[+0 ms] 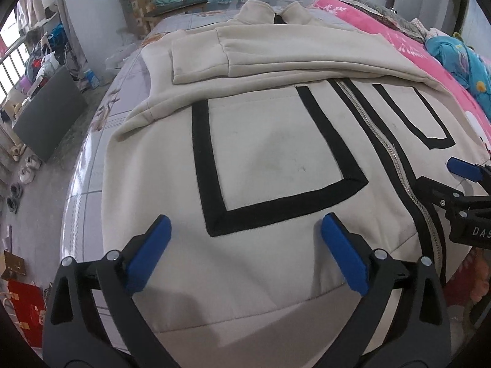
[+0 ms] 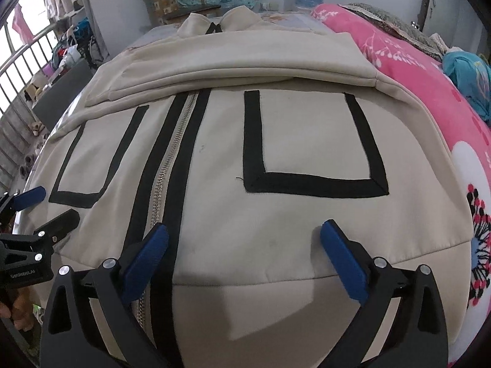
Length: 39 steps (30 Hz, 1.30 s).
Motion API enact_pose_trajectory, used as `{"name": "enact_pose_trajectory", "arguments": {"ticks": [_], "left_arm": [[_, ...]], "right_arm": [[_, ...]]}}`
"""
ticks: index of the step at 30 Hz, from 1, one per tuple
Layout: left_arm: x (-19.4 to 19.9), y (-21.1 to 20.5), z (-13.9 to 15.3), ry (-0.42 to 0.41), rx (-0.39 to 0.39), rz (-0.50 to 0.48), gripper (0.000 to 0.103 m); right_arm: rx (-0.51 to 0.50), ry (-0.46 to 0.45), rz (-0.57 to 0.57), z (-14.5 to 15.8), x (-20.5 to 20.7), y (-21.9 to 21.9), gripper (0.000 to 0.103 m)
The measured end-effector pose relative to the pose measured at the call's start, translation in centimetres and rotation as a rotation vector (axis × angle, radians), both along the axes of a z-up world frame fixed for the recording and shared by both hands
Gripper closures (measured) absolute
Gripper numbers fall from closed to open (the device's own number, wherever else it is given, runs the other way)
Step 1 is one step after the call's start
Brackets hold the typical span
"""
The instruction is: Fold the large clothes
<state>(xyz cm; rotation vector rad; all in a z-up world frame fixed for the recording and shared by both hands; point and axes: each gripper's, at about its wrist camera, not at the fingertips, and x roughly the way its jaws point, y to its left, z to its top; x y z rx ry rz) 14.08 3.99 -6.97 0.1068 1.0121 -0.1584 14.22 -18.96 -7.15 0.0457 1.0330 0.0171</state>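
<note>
A large cream zip-up jacket (image 1: 276, 153) with black-trimmed pockets lies front-up on the bed; it also shows in the right wrist view (image 2: 307, 141). Both sleeves are folded across its chest (image 1: 276, 58) (image 2: 245, 61). The zipper (image 1: 383, 141) (image 2: 165, 165) runs down its middle. My left gripper (image 1: 245, 230) is open and empty just above the hem, below the left pocket (image 1: 276, 159). My right gripper (image 2: 244, 236) is open and empty above the hem, below the right pocket (image 2: 310, 141); it also shows at the right edge of the left wrist view (image 1: 454, 181).
A pink flowered quilt (image 2: 429, 98) lies along the bed's right side, with a blue bundle (image 2: 469, 79) on it. The floor on the left holds shoes (image 1: 27, 168), a dark board (image 1: 46, 113) and clutter. A chair (image 1: 159, 3) stands beyond the bed.
</note>
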Motion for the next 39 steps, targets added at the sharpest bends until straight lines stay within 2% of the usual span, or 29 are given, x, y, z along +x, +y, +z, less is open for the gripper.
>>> {"name": "enact_pose_trajectory", "arguments": {"ticks": [13,15,20,25,26,36,39], "left_arm": [[-0.1,-0.2,-0.1,-0.014,-0.005,0.036,0.007],[-0.1,-0.2,-0.1,-0.019,-0.004,0.047,0.007],[0.1,-0.1,-0.1,-0.009,-0.003,0.057,0.007],[0.2,-0.1,-0.1,-0.005,-0.001,0.060,0.007],[0.2,-0.1,-0.1,-0.005,0.000,0.061,0.007],[0.3,-0.1,0.0,0.003,0.002,0.067,0.007],[0.0,0.0,0.3,-0.010,0.025,0.084,0.007]], "right_arm": [[0.023,0.029,-0.012,0.2,0.4,-0.2,0.006],[0.046,0.009,-0.020,0.8,0.3,-0.4,0.006],[0.006,-0.046,0.007,1.9,0.3,0.2,0.006],[0.005,-0.004,0.016,-0.1,1.0,0.2,0.005],[-0.014,-0.032,0.032,-0.2,0.8,0.5,0.005],[-0.012,-0.056,0.017,-0.5,0.8,0.2,0.005],[-0.013,-0.055,0.020,-0.5,0.8,0.3,0.005]]}}
